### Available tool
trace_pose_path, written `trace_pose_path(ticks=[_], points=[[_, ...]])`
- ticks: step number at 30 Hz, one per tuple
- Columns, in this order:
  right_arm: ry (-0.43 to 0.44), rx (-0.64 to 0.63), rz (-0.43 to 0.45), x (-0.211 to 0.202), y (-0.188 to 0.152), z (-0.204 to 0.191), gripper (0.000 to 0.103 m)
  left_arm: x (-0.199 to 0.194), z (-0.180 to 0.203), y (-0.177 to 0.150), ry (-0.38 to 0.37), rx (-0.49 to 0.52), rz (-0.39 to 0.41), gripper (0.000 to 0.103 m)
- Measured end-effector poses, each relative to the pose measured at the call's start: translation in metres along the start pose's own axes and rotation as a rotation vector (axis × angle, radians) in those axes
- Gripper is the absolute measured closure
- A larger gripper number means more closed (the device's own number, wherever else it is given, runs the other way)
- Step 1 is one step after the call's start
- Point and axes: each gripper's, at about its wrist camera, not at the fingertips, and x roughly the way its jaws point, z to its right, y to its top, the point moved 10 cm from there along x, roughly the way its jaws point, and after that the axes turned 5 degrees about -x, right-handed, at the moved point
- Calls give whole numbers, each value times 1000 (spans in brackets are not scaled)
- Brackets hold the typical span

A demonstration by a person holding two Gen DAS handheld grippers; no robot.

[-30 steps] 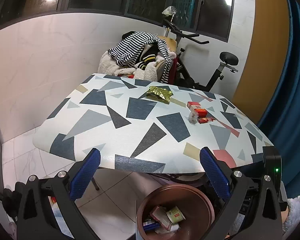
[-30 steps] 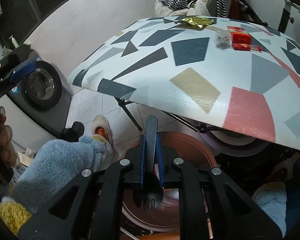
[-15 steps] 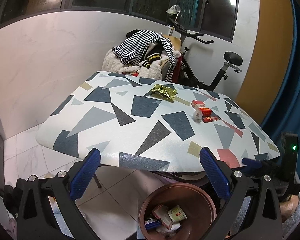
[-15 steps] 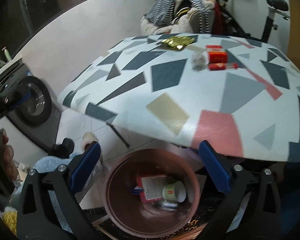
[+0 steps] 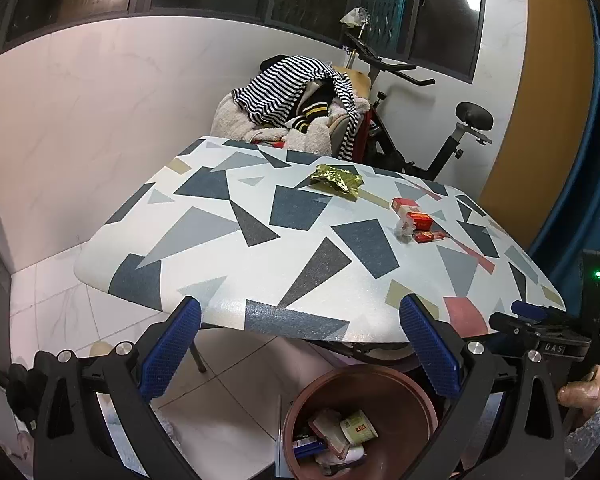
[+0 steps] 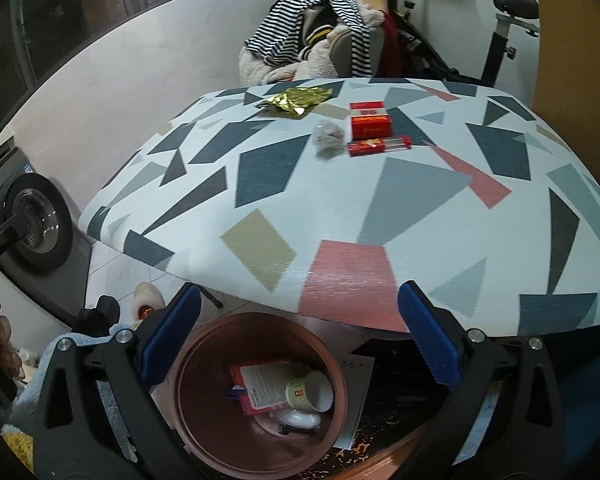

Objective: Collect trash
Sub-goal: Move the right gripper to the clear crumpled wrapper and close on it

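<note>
A brown round bin (image 6: 260, 396) stands on the floor under the near edge of the patterned table (image 6: 340, 208). It holds a cup (image 6: 310, 392), a pink packet, a black fork (image 6: 296, 430) and other scraps. My right gripper (image 6: 300, 336) hangs open above the bin, nothing between its fingers. My left gripper (image 5: 300, 348) is open and empty too, with the bin (image 5: 360, 420) low to its right. On the table lie a gold wrapper (image 6: 296, 98), a crumpled clear wrapper (image 6: 328, 136), and red packs (image 6: 370, 122).
A chair piled with striped clothes (image 5: 296, 96) and an exercise bike (image 5: 440, 136) stand beyond the table. A washing machine (image 6: 28, 216) is at the left. A blue curtain (image 5: 580, 160) hangs at the right. A person's hand (image 5: 580, 392) holds the right gripper's handle.
The right gripper was shut on a black fork; it opened and the fork now lies in the bin. The right gripper rose and swung toward the table. The left gripper barely moved.
</note>
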Motion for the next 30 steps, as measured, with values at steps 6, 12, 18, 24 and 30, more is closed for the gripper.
trace_pose_path(ticks=[6, 12, 18, 24, 30], points=[[-12, 14, -11, 4, -2, 10, 6, 5, -3, -4, -3, -11, -12, 6], [-22, 11, -31, 12, -4, 15, 6, 13, -9, -7, 5, -32, -31, 6], [-35, 14, -44, 21, -1, 22, 6, 26, -14, -10, 9, -45, -53, 6], [-57, -18, -47, 36, 18, 34, 6, 48, -19, -2, 2, -61, -74, 6], [-48, -79, -50, 66, 57, 39, 6, 72, -22, 13, -8, -73, -79, 6]])
